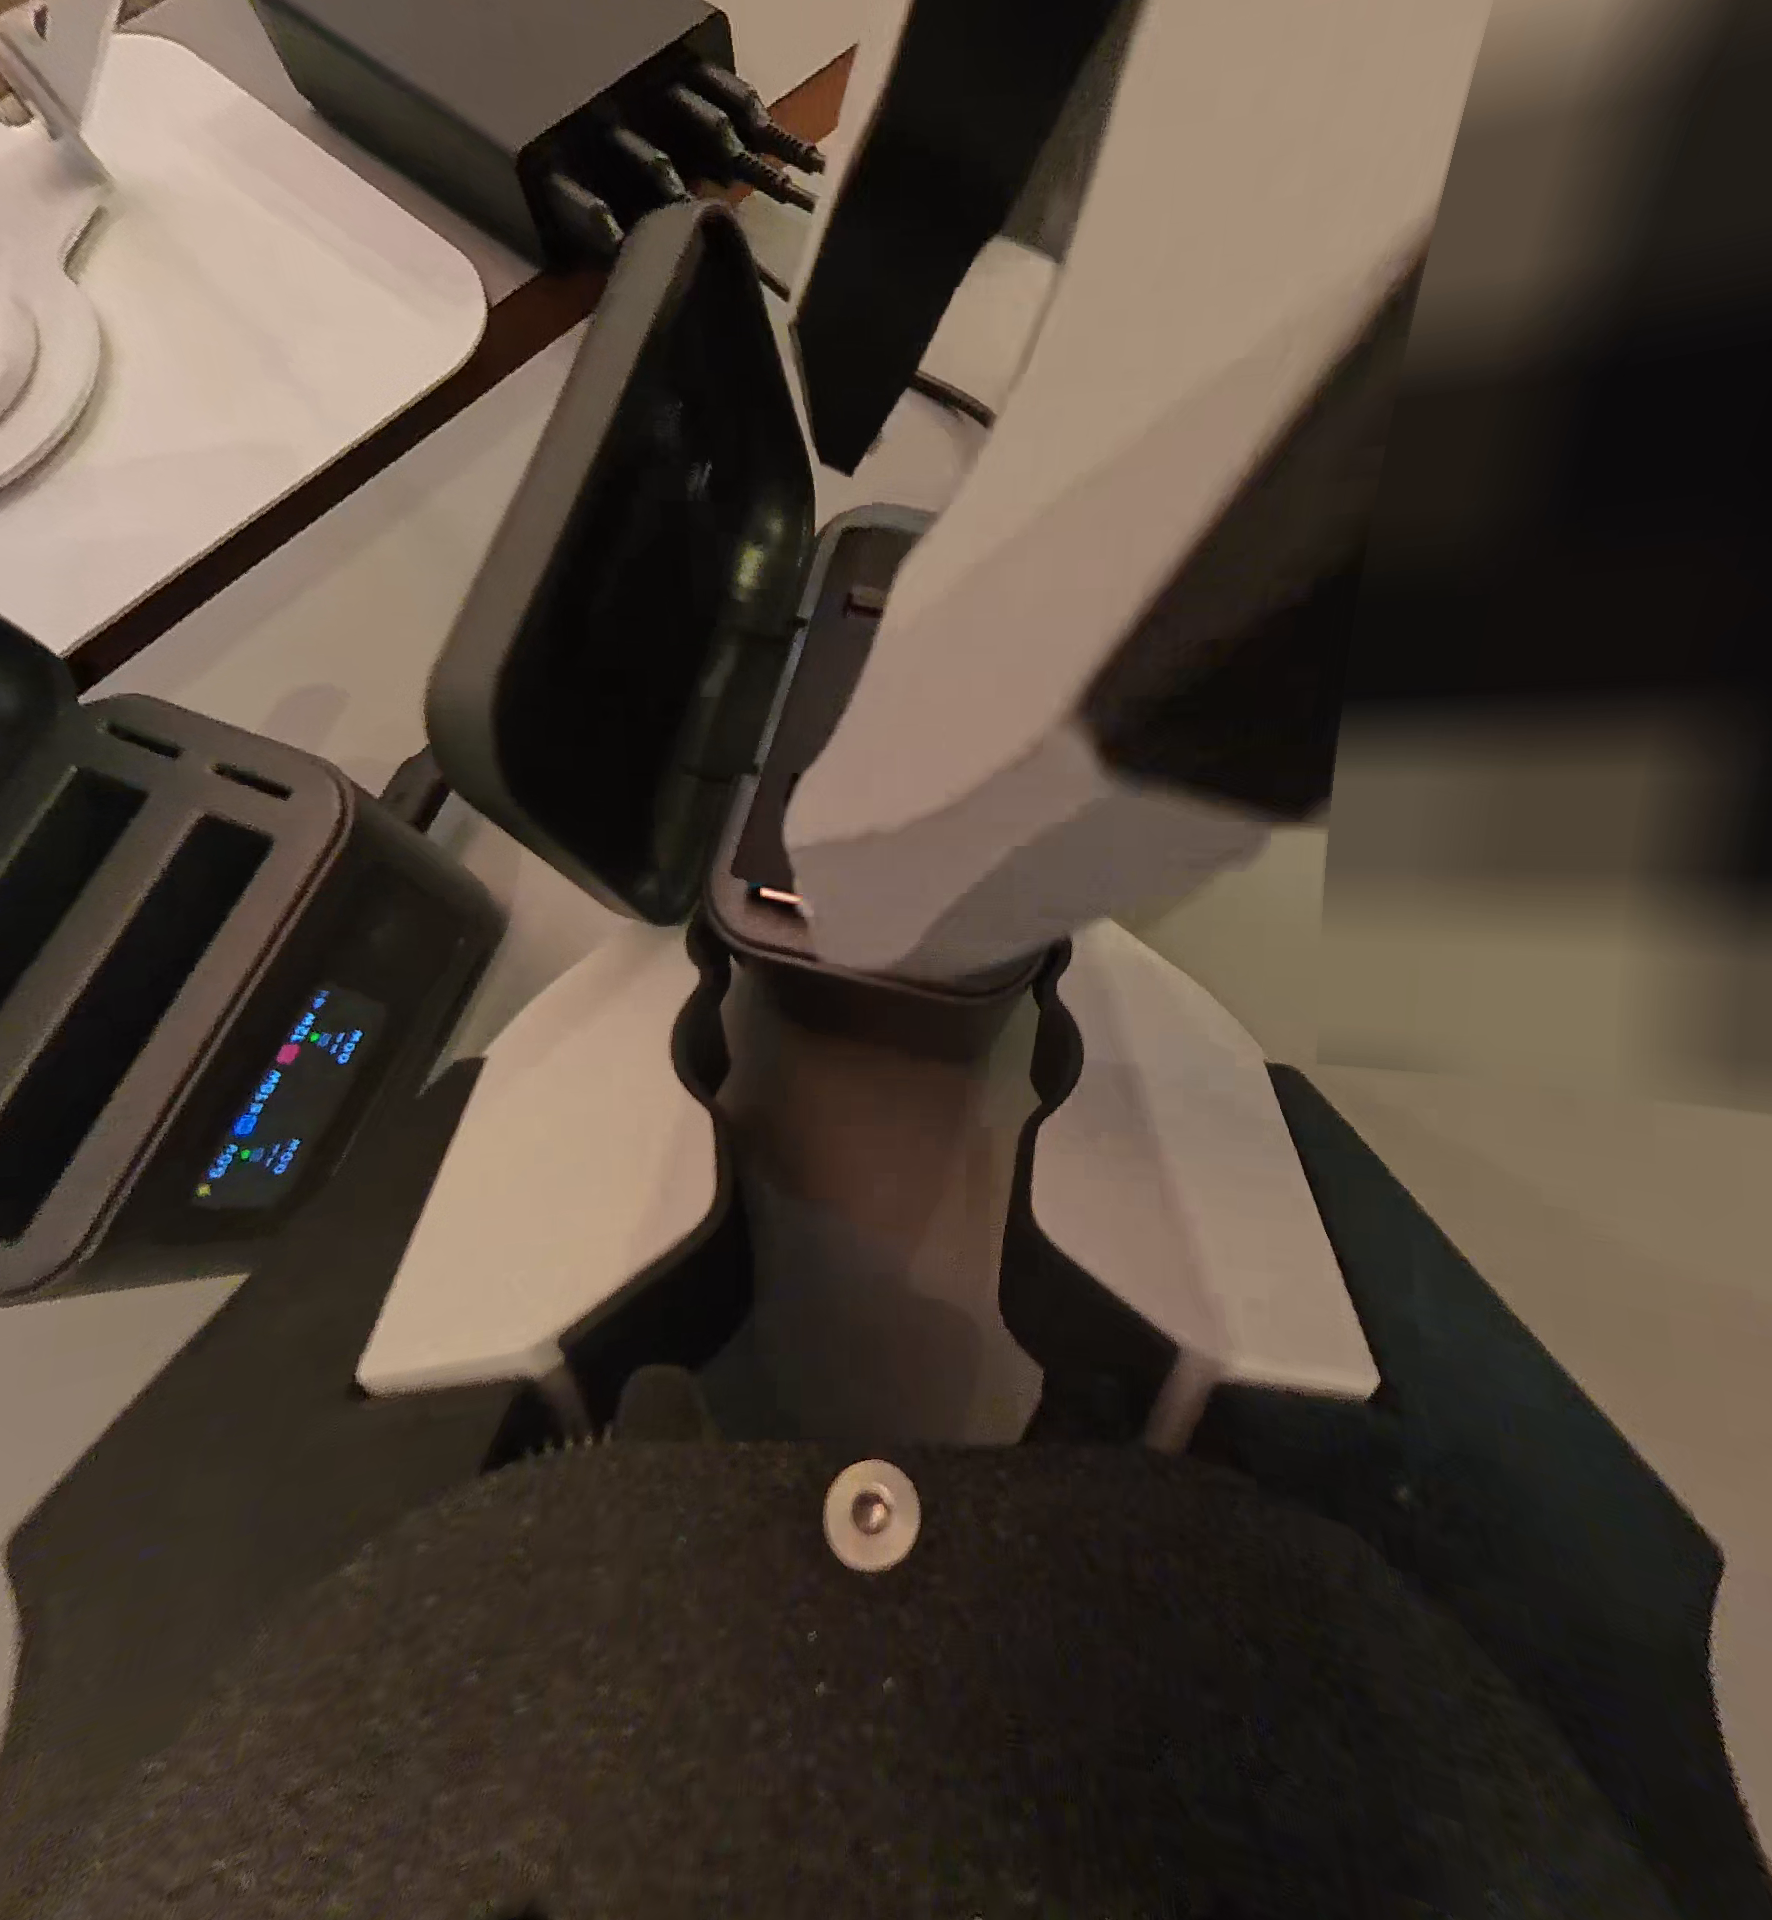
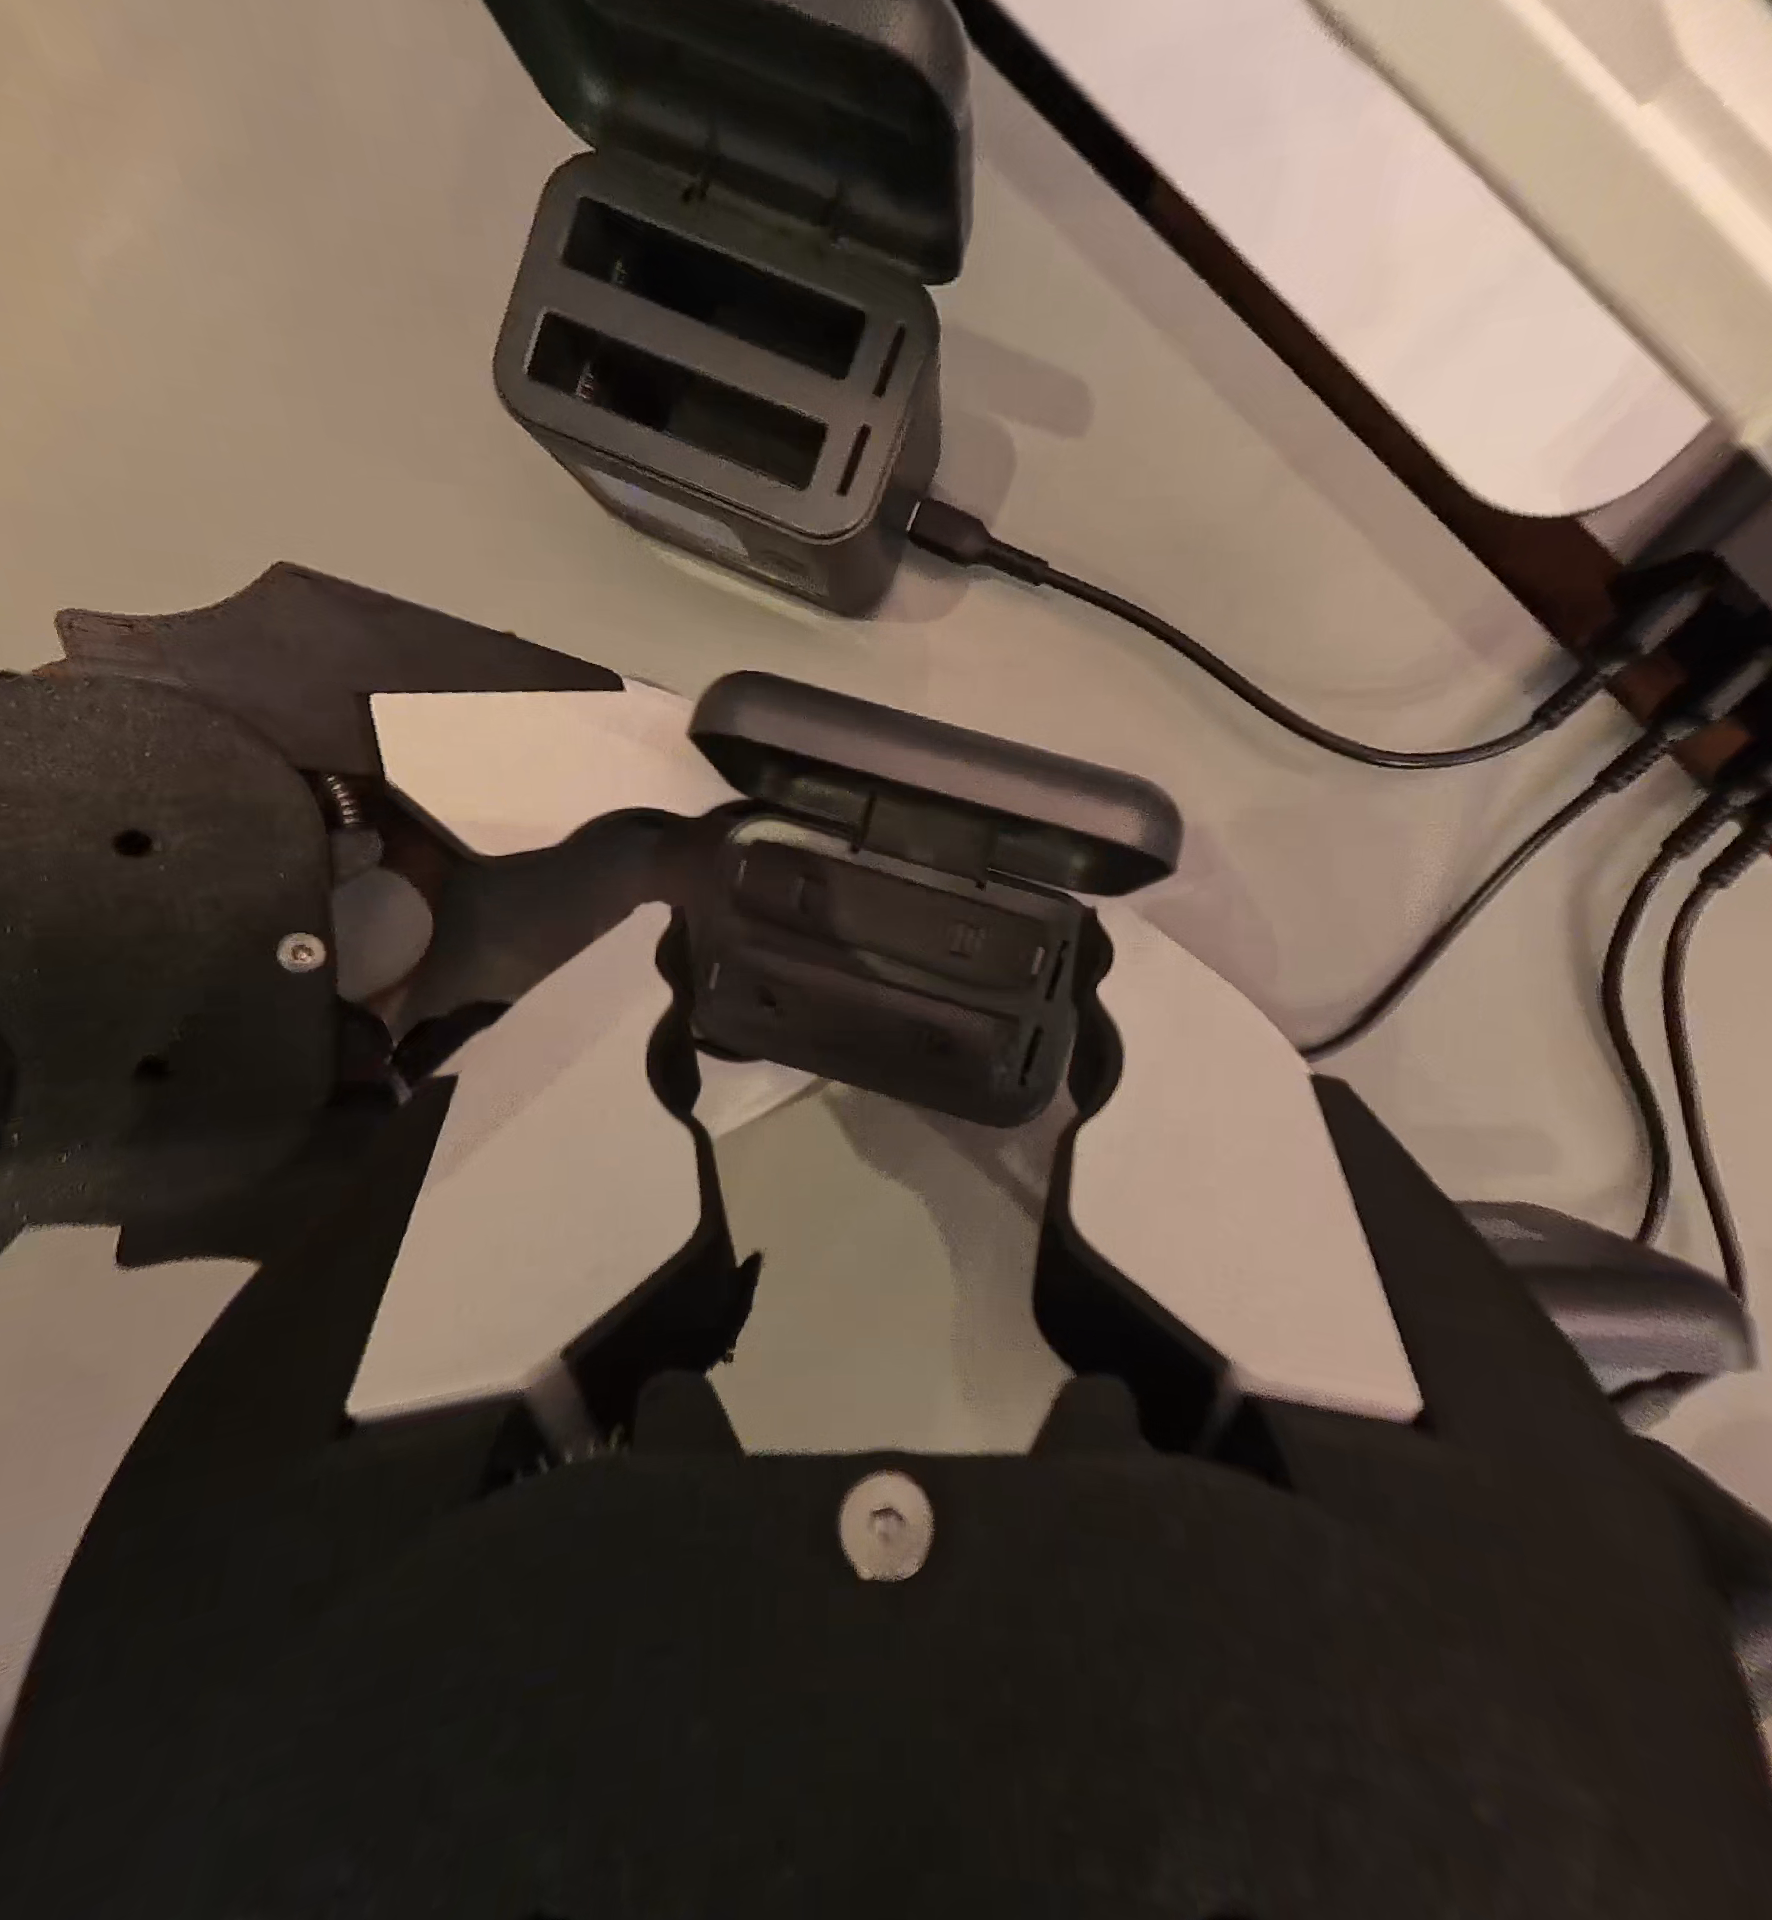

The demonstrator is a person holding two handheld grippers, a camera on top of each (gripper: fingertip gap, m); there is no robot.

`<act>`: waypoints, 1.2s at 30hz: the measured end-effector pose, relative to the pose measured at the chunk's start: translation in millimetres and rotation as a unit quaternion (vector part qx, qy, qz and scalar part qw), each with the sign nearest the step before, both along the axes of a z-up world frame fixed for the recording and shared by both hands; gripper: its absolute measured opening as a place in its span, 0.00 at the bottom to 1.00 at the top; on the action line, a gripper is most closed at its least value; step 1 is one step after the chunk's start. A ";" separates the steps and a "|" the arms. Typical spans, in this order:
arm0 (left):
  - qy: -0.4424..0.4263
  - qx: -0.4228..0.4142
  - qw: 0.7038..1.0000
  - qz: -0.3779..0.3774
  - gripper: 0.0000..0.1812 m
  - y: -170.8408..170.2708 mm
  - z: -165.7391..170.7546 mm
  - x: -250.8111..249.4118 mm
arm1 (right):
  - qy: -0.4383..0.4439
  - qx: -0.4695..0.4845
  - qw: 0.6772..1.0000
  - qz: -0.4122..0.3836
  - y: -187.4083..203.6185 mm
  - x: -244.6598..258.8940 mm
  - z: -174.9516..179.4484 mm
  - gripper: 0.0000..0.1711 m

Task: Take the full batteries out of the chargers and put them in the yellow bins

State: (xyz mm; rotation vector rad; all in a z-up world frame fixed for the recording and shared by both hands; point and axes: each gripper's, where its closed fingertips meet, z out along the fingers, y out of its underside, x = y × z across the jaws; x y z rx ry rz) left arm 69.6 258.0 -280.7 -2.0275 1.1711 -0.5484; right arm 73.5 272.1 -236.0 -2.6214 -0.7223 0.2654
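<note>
A dark grey charger (image 2: pixel 1007 1091) with its lid (image 2: pixel 944 779) open stands on the white table and holds two black batteries (image 2: pixel 882 920). My left gripper (image 1: pixel 877 1023) is shut on the charger's body (image 1: pixel 861 1039) from the side; one of its fingers (image 2: pixel 570 868) shows in the right wrist view. My right gripper (image 2: pixel 882 1008) is open above the charger, one fingertip at each end of its top. Its white finger (image 1: pixel 1017 675) hides the slots in the left wrist view. No yellow bin is in view.
A second charger (image 2: pixel 716 384), lid open and both slots empty, stands farther off; its lit screen (image 1: pixel 290 1101) shows in the left wrist view. Black cables (image 2: pixel 1225 686) run to a black power hub (image 1: pixel 508 104). A white tray (image 1: pixel 238 312) lies beyond. Across from one pair of fingers to the other is roughly 5 cm.
</note>
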 end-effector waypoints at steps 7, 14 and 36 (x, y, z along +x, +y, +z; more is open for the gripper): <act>-0.006 -0.005 1.000 0.017 0.31 -0.6 -0.2 0.8 | 0.009 0.038 0.998 -0.051 4.1 -5.4 -4.4 0.35; -0.012 -0.012 1.000 0.025 0.31 -1.3 -1.2 1.8 | -0.015 0.047 0.996 -0.068 0.5 3.6 -4.9 0.35; -0.008 -0.004 1.000 0.022 0.31 -0.6 -2.2 1.6 | 0.020 0.108 0.990 -0.092 0.9 3.9 -7.6 0.33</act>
